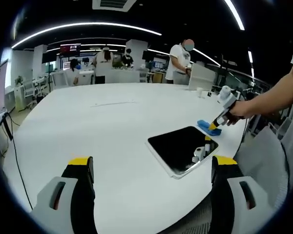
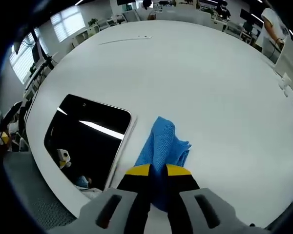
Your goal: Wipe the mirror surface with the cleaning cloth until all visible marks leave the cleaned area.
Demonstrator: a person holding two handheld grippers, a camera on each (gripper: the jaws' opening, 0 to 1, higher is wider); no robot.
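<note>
I am at the pick-up step: my right gripper (image 2: pixel 157 171) has its jaws drawn narrow on the near end of the blue cleaning cloth (image 2: pixel 162 148), which lies on the white table (image 2: pixel 205 78) just beside the mirror's (image 2: pixel 88 139) right edge, not on the glass. My left gripper (image 1: pixel 151 165) hangs wide apart with nothing between its jaws, near the table's front edge. Next, I judge, I must carry the cloth sideways onto the dark glass and press it flat before any stroke. The left gripper view gives the mirror (image 1: pixel 181 147) whole near the table's right edge, with my hand (image 1: pixel 240 110) and right gripper (image 1: pixel 216 126) at the cloth (image 1: pixel 206 126) beyond it; the right gripper view gives the grip itself and reflections in the glass, though I cannot make out marks.
</note>
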